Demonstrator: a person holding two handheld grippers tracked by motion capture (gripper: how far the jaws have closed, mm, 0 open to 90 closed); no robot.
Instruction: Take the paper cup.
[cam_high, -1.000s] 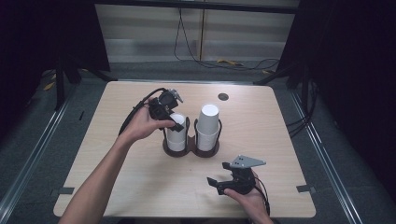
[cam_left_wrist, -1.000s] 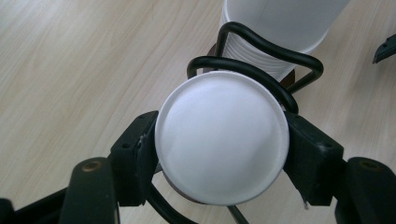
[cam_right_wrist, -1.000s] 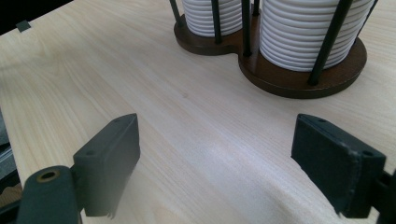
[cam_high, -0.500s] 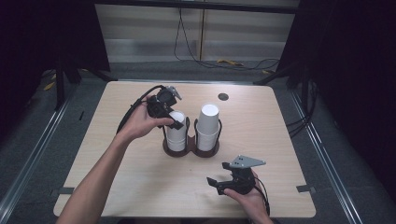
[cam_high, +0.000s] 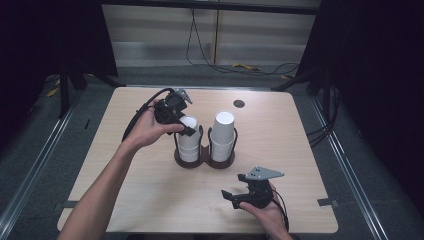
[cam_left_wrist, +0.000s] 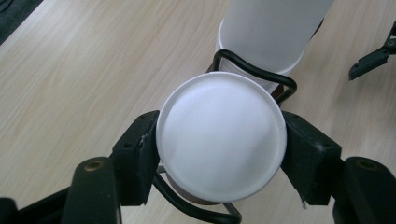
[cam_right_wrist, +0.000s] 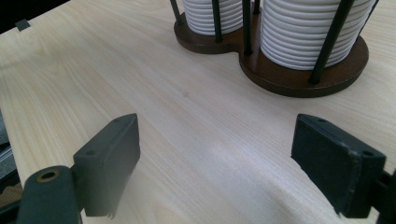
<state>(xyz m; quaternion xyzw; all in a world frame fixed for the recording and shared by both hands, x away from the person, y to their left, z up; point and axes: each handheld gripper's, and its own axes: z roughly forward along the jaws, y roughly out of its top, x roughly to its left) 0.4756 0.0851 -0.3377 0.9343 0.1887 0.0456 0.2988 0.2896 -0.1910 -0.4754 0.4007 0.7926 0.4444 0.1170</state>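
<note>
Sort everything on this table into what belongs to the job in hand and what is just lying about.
In the job:
- left claw, shut on the top white paper cup
- left stack of white cups
- dark wire cup holder

Lying about:
- right stack of white cups
- right claw, open
- small dark disc

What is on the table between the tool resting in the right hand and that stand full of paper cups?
Nothing: in the right gripper view, bare wooden table runs from the right tool to the cup stand.

table (cam_high: 125, 200): light wood | round dark disc (cam_high: 239, 104): far edge
</note>
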